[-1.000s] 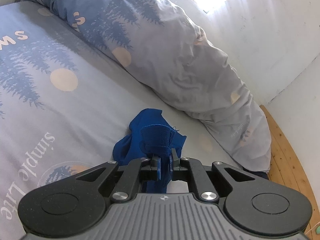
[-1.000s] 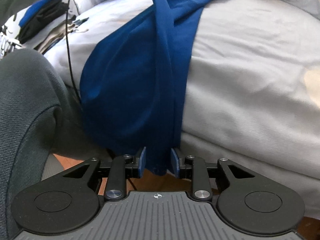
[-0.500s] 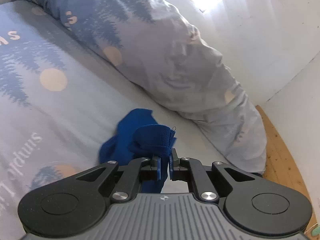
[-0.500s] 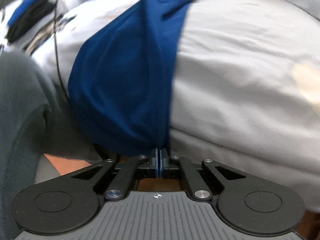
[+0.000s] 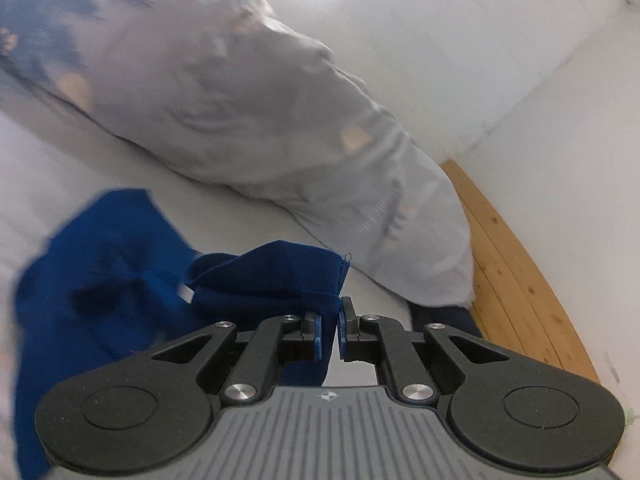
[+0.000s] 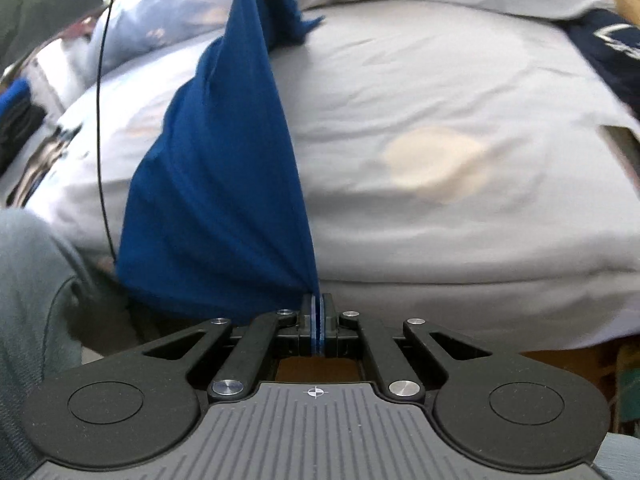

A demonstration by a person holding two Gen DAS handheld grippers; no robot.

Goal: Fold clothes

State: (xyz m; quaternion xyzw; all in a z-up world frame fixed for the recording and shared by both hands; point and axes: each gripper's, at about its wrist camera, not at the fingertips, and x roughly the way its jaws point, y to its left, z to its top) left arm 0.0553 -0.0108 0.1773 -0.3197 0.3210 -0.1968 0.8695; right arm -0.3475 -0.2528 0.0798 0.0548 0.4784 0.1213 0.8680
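Observation:
A blue garment [image 5: 104, 264] lies bunched on the grey bed sheet [image 5: 48, 160]. Its ribbed hem [image 5: 276, 280] sits just in front of my left gripper [image 5: 330, 326], whose jaws stand slightly apart with cloth by the left pad. In the right wrist view the same blue garment [image 6: 224, 184] stretches taut from the bed top down to my right gripper [image 6: 318, 326], which is shut on its lower corner at the bed's edge.
A rumpled grey duvet [image 5: 240, 92] lies along the far side of the bed. A wooden floor [image 5: 516, 280] and white wall [image 5: 480, 40] are at the right. A person's grey-clad leg [image 6: 32, 300] and a thin black cable [image 6: 100, 120] are at the left.
My left gripper's jaws have parted from a tight pinch on the hem and it swung right. My right gripper closed on the garment's lower corner and pulled it taut.

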